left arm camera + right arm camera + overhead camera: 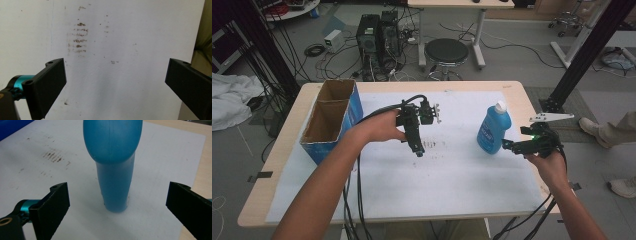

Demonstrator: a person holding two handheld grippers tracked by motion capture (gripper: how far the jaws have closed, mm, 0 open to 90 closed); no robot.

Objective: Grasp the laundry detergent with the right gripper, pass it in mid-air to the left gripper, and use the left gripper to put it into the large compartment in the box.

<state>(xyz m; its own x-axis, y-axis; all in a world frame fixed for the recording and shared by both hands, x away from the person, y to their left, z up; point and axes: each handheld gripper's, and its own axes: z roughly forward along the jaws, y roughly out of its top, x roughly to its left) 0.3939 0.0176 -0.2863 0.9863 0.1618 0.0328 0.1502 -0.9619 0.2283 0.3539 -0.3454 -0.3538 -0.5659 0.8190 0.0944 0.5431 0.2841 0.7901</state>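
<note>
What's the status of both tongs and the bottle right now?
Left tongs open over bare mat. Right tongs open, facing blue bottle, not touching. Bottle upright. Path clear.

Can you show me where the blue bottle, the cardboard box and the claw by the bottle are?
blue bottle point(493, 131): high view, on its label.
cardboard box point(354, 107): high view, on its blue outer side.
right claw point(117, 203): right gripper view, midway between its open tips.

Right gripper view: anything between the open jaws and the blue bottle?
Nothing. In the right gripper view, only bare white sheet lies between the right gripper and the upright blue bottle.
</note>
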